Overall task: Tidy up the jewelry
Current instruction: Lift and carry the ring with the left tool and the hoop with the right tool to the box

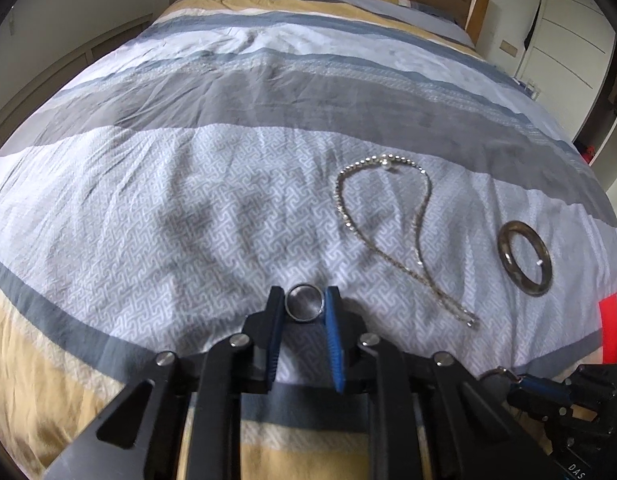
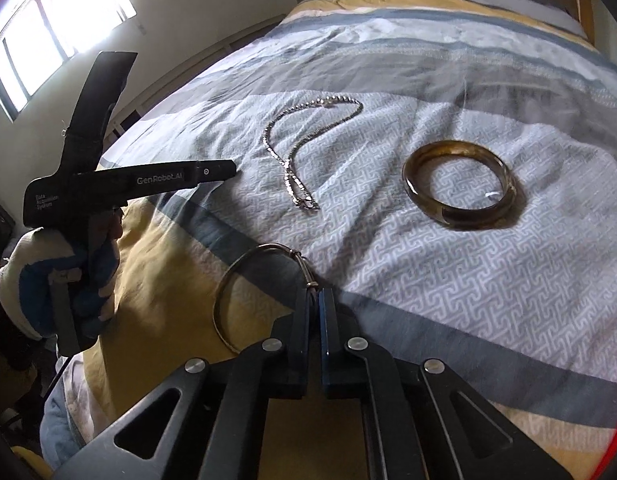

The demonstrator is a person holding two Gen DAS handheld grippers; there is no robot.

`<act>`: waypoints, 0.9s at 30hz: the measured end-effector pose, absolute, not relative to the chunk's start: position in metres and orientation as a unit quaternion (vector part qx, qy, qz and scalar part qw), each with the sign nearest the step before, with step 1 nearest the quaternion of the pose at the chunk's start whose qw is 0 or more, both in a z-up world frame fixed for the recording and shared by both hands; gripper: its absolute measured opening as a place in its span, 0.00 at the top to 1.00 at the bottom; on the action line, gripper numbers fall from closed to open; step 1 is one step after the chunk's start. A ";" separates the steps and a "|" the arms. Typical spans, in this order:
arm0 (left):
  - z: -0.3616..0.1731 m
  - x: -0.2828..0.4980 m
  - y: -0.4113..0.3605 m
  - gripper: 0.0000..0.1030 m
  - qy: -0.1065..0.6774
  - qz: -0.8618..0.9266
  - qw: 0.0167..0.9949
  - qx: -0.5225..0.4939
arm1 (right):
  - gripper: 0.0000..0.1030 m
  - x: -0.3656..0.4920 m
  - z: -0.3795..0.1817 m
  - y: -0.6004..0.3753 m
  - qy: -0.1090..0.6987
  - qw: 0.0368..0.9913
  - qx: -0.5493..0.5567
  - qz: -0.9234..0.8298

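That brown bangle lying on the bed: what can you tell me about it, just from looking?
The brown bangle is a thick, closed, round hoop, smooth and glossy, translucent amber-brown like resin or stone, with darker patches and a small white mark on its inner edge. It lies flat on the grey patterned band of the striped bedspread, casting a soft shadow. Nothing else touches it: the silver chain necklace lies apart to one side, and neither tool's fingers reach it.

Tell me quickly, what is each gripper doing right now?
Left gripper: closed on a small metal ring.
Right gripper: closed on a thin wire bangle at its clasp.
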State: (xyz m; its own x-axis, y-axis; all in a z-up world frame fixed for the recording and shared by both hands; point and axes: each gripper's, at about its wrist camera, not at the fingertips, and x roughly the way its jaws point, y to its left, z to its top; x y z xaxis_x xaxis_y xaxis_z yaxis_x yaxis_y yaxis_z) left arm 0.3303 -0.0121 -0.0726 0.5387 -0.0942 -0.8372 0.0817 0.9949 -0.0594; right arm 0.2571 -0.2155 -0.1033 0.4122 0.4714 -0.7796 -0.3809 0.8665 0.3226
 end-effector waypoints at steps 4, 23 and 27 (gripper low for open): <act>-0.063 0.320 -0.014 0.82 0.472 -0.057 0.880 -0.003 | 0.96 0.250 -0.092 -0.215 0.469 0.847 0.037 0.250; 0.006 0.242 -0.036 0.82 0.431 -0.100 0.896 0.017 | 0.97 0.184 -0.011 -0.242 0.423 0.884 -0.006 0.199; 0.020 0.223 -0.054 0.82 0.421 -0.121 0.899 0.025 | 0.97 0.164 0.008 -0.260 0.409 0.895 -0.005 0.179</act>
State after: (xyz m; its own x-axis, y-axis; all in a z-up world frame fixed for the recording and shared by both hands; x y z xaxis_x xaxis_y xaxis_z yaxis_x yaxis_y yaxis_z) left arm 0.2229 -0.0536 0.0205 0.6171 -0.1960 -0.7621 0.2376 0.9697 -0.0570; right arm 0.1637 -0.2598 0.0078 0.6019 0.3158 -0.7334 -0.3242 0.9360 0.1370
